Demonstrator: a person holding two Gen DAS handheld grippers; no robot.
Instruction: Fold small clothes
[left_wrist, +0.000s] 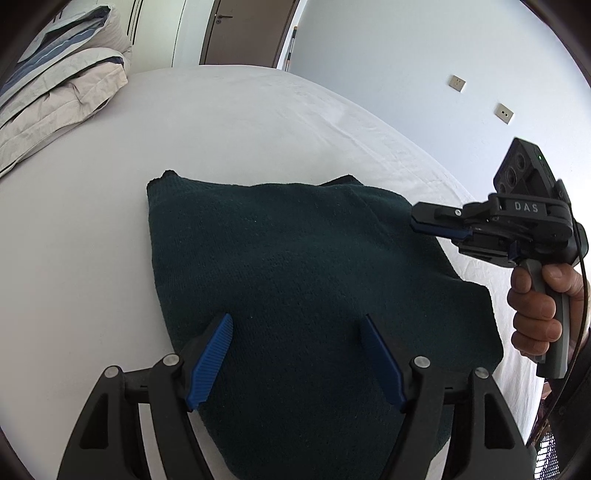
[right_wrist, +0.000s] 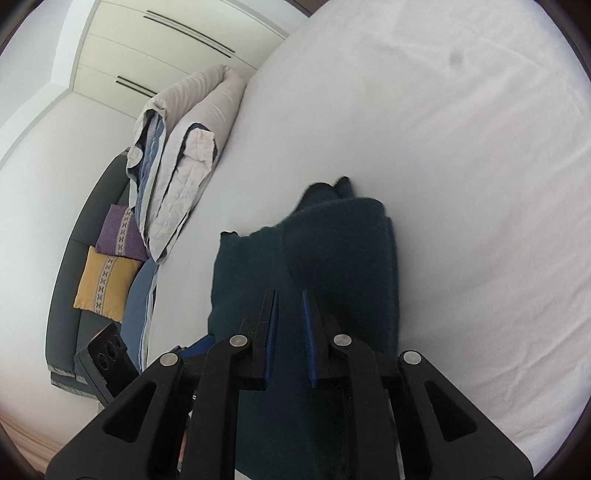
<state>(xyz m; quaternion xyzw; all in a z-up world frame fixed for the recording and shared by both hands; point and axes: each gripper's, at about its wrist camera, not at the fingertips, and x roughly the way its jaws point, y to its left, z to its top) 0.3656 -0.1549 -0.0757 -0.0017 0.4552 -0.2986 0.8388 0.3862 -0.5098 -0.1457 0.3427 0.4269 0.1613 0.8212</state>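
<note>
A dark green knitted garment (left_wrist: 295, 240) lies folded on the white bed (left_wrist: 221, 122), its upper layer doubled over the lower one. My left gripper (left_wrist: 295, 319) hovers over its near part, jaws wide open with nothing pressed between the blue pads. My right gripper (left_wrist: 415, 223), held by a hand (left_wrist: 535, 306), hangs over the garment's right edge and grips nothing. In the right wrist view the right gripper (right_wrist: 289, 293) shows a narrow gap between its pads, with the garment (right_wrist: 340, 251) lying below them, untouched.
A folded beige and blue duvet (left_wrist: 55, 92) is piled at the bed's far left (right_wrist: 184, 158). Beyond it stands a grey sofa with a yellow cushion (right_wrist: 103, 282) and a purple cushion (right_wrist: 120, 236). White sheet (right_wrist: 461, 184) stretches around the garment.
</note>
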